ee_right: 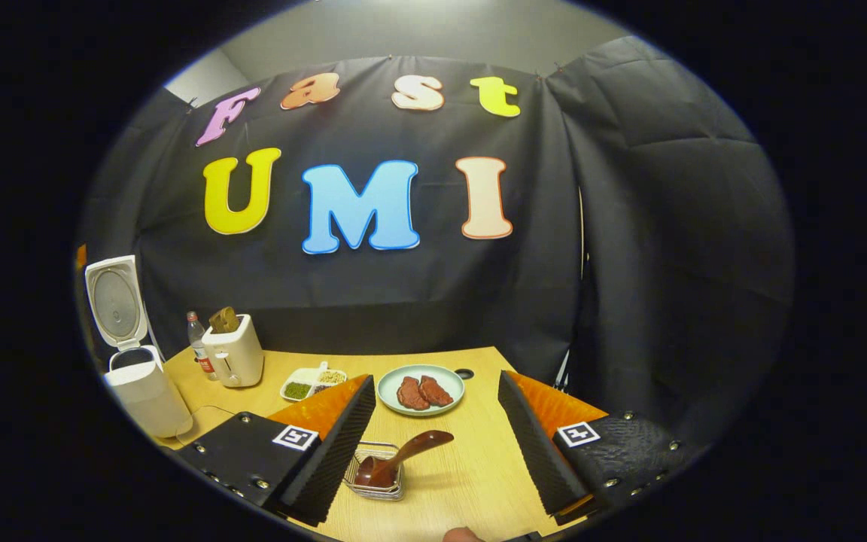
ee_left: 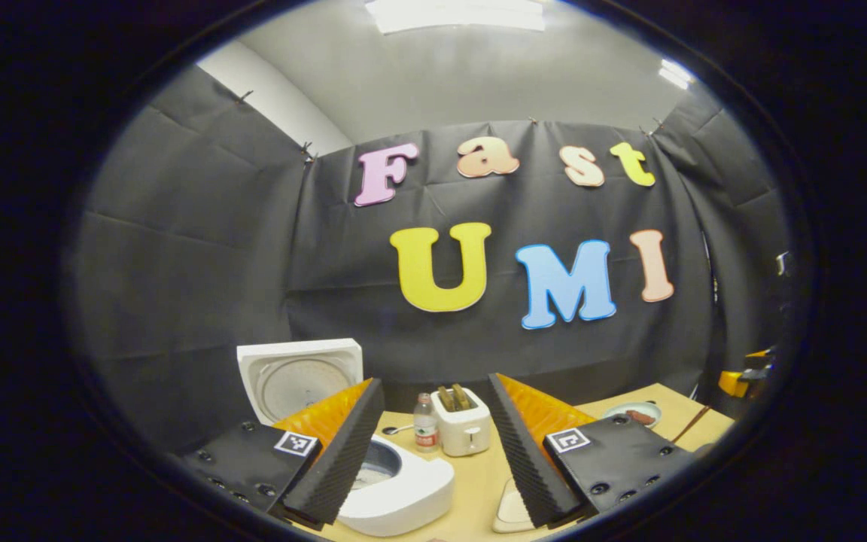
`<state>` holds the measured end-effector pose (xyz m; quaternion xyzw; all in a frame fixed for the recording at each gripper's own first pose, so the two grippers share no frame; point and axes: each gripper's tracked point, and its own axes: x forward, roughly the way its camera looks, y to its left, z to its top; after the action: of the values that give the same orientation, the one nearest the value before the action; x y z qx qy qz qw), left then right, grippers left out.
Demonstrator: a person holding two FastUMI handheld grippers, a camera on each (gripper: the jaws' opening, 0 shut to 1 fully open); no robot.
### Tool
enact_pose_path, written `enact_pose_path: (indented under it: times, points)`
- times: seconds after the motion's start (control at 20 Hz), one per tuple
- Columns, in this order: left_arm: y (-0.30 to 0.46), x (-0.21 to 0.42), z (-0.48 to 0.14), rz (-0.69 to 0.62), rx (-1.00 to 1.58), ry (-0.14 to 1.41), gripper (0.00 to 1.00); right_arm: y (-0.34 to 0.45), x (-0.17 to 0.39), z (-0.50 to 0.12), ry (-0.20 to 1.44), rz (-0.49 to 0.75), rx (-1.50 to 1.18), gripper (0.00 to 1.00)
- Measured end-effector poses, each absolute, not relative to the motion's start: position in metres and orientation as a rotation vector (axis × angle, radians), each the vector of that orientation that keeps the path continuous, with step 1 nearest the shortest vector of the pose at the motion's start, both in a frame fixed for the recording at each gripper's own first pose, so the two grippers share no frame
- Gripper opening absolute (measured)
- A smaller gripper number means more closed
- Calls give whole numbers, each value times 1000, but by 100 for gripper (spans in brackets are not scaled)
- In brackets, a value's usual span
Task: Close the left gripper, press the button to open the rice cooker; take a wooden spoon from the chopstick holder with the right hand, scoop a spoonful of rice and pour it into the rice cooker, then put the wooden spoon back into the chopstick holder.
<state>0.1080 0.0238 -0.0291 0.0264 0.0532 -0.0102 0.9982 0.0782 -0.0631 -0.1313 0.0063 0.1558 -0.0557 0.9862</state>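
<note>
The white rice cooker (ee_left: 403, 489) stands open just below my left gripper (ee_left: 434, 385), its lid (ee_left: 299, 376) raised upright and the inner pot showing. The left gripper is open and holds nothing. In the right gripper view the cooker (ee_right: 149, 399) stands at the table's far left with its lid (ee_right: 113, 301) up. A dark wooden spoon (ee_right: 402, 457) leans in a small wire chopstick holder (ee_right: 378, 483), between the fingers of my open right gripper (ee_right: 435, 380) and nearer the left one. A white divided dish of rice and green beans (ee_right: 313, 383) lies behind the holder.
A white toaster (ee_right: 232, 351) with bread and a plastic bottle (ee_right: 196, 343) stand at the back beside the cooker. A pale plate with two pieces of meat (ee_right: 420, 390) sits mid-table. The wooden table (ee_right: 479, 459) ends at the black cloth wall.
</note>
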Motion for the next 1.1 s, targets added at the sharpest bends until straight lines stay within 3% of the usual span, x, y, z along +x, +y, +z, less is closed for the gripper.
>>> enact_pose_path:
  times: [0.75, 1.1]
  points:
    - [162, 254, -2, 188, 129, 92, 95, -13, 45, -101, 282, -123, -69, 99]
    - [226, 325, -25, 262, 128, 161, 95, -7, 36, -109, 304, -155, -91, 99]
